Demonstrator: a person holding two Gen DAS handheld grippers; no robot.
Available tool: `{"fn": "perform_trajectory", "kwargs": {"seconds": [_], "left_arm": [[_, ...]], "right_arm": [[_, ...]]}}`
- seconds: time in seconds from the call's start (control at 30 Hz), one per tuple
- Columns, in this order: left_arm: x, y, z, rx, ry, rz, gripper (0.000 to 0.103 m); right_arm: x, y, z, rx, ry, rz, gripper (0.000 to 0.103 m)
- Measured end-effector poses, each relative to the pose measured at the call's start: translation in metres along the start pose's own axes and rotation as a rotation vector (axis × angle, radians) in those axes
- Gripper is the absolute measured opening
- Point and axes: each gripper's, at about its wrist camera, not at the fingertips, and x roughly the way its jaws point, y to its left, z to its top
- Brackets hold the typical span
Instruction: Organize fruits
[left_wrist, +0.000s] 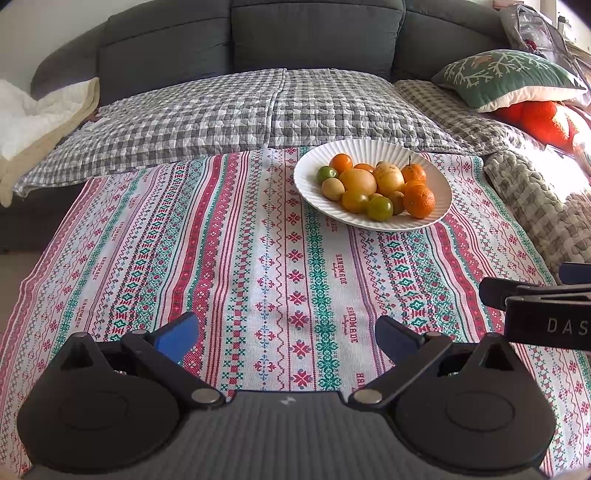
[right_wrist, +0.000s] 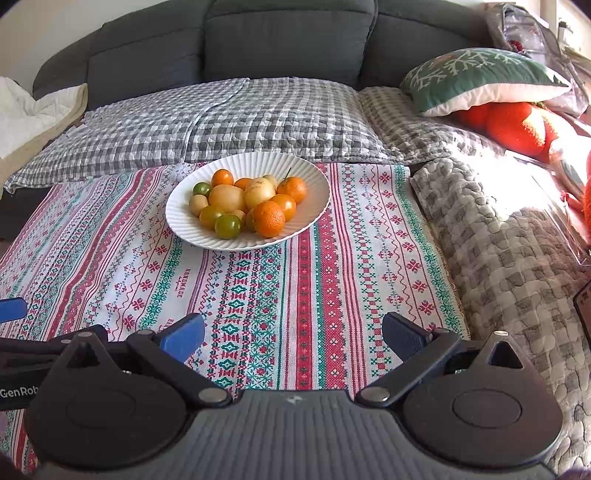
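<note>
White quilting (left_wrist: 26, 110) is seen bunched at the far left, against the arm of a dark grey sofa (left_wrist: 314, 33); grey-and-white checked padding (left_wrist: 221, 114) is spread over the sofa seat; a red, green and white patterned cloth (left_wrist: 258, 258) is laid flat in front of it, printed with the word HANDMADE in several places.

The left gripper (left_wrist: 286, 332) is held low over the near part of the cloth; its jaws are spread wide, blue pads facing inward, and nothing is held between them; part of the right gripper (right_wrist: 293, 332) is caught at the right edge of the left wrist view, just beside it; its jaws are likewise spread wide and nothing is gripped.

A white fluted plate (left_wrist: 436, 173) is set on the far part of the cloth, right of centre from the left wrist, left of centre from the right wrist; the fruits (left_wrist: 373, 184) are heaped on it, touching one another: orange mandarins (right_wrist: 269, 218), yellowish round fruits and a few green ones (right_wrist: 227, 226); both grippers are well apart from the plate.

Further right, a grey knobbly blanket (right_wrist: 509, 258) is draped beside the cloth; a green cushion with white snowflake motifs (right_wrist: 476, 74) is propped above it, resting on something bright orange-red (right_wrist: 517, 125) that cannot be identified.
</note>
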Motion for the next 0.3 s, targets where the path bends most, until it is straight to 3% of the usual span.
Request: {"fn": "perform_trajectory", "kwargs": {"seconds": [0.3], "left_arm": [[0.0005,-0.0017,-0.0005,0.007,-0.002,0.011,0.100]], "right_arm": [[0.0001,-0.0002,-0.0003,0.001,0.002,0.002,0.102]]}}
